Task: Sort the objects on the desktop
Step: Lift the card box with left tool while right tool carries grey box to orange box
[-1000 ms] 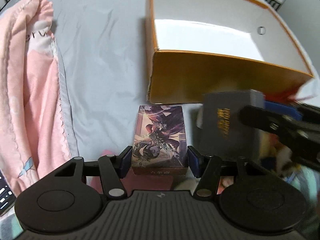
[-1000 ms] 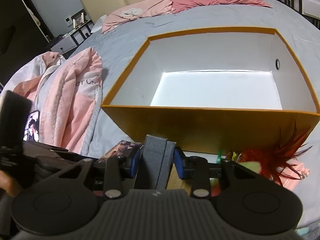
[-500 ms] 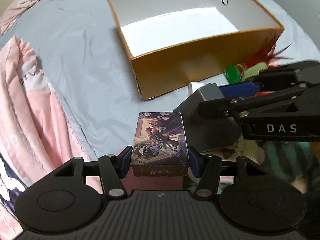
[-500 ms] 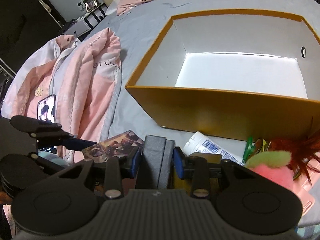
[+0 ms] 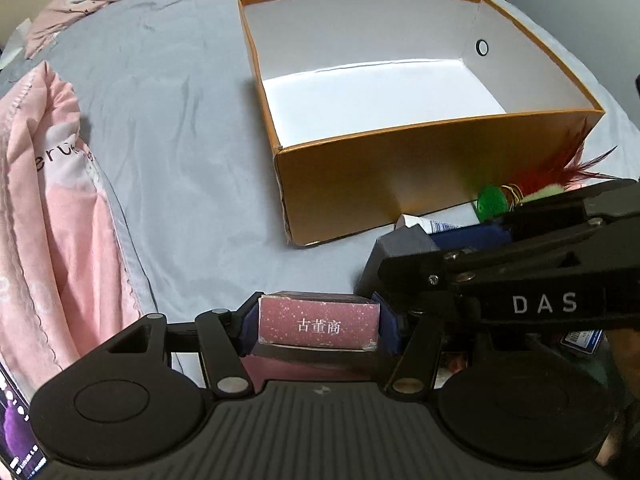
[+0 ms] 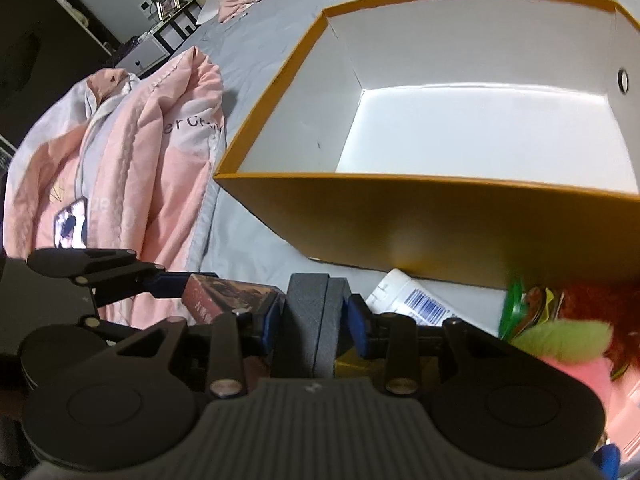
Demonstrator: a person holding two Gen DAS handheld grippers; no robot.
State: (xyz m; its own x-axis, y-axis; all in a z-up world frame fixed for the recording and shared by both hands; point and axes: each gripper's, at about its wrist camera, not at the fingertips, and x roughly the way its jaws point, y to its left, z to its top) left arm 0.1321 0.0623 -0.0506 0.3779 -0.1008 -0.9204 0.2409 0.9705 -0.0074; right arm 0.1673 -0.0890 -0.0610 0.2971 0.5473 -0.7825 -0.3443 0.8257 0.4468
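Left gripper: clamped on the pink card box, label end toward the camera, long axis pointing away.
Right gripper: jaws just eased apart, grey box upright between them.
Orange box: open, just beyond both; bare grey bedsheet at its left.

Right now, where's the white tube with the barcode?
The white tube lies on the grey bedsheet against the near wall of the orange box, just right of the grey box between the right gripper's jaws.
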